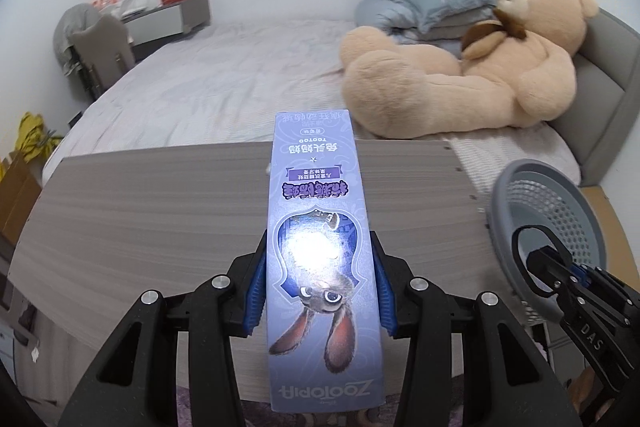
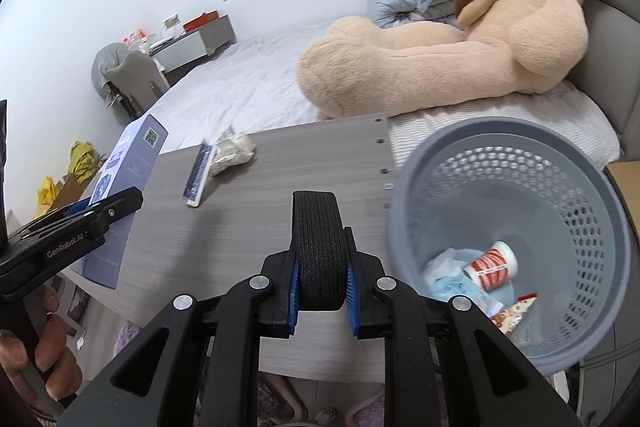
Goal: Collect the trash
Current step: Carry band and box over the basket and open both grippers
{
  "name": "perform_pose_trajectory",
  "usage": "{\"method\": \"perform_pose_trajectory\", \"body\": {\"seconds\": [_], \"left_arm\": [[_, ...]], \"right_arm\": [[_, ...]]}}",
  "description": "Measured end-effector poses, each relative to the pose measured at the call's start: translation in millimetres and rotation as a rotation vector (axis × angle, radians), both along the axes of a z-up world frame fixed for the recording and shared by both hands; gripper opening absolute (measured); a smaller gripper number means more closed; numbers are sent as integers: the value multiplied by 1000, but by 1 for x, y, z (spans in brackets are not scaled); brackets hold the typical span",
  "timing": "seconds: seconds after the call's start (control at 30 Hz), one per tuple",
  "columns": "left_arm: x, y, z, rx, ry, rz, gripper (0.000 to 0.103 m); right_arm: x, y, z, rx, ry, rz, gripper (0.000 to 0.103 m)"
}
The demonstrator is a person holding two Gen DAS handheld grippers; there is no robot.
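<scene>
A: What does the left gripper (image 1: 320,291) have?

B: Its blue pads pinch a long purple toothpaste box (image 1: 320,247) by the two long sides. The box runs straight ahead along the fingers and is printed with a cartoon rabbit. It hangs over the grey wood-grain table (image 1: 140,219). In the right wrist view the same box (image 2: 116,195) shows at the left edge, tilted, with the person's hand (image 2: 44,351) wrapped round the gripper's handle.

A: And the right gripper (image 2: 320,291)?

B: Its jaws are squeezed onto a black elastic band (image 2: 318,247), a woven loop that stands up between the pads. From the left wrist view the loop (image 1: 536,259) shows as a ring in front of the basket.

A: Where is the basket?

B: The grey perforated wastebasket (image 2: 560,187) is just off the right end of the table, tipped with its mouth toward the cameras. Inside lie a small red-and-white cup (image 2: 494,263), some pale blue and white wrappers (image 2: 456,283) and a red patterned scrap (image 2: 514,311).

A: Anything left on the table?

B: A flat dark packet (image 2: 198,175) with a white edge, and touching it a crumpled cream wad (image 2: 234,149), both near the far edge by the bed (image 2: 248,83). A big tan teddy bear (image 2: 460,39) lies on the bed, against the grey headboard.
</scene>
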State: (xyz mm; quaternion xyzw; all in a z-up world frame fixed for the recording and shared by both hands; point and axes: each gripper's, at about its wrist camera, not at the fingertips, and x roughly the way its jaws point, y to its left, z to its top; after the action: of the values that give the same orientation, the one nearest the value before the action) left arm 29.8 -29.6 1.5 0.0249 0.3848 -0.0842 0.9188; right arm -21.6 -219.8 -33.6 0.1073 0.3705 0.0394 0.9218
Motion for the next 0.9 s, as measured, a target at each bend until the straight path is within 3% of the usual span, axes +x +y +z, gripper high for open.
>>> {"method": "perform_pose_trajectory", "body": {"seconds": [0.5,0.9], "left_arm": [[-6,-127,-9,12,46,-289,44],[6,-207,-27,47,100,-431,44]], "right_arm": [[-27,-112,-4,-1,28,-223,18],[-27,-174,-20,30,69,-319,18]]}}
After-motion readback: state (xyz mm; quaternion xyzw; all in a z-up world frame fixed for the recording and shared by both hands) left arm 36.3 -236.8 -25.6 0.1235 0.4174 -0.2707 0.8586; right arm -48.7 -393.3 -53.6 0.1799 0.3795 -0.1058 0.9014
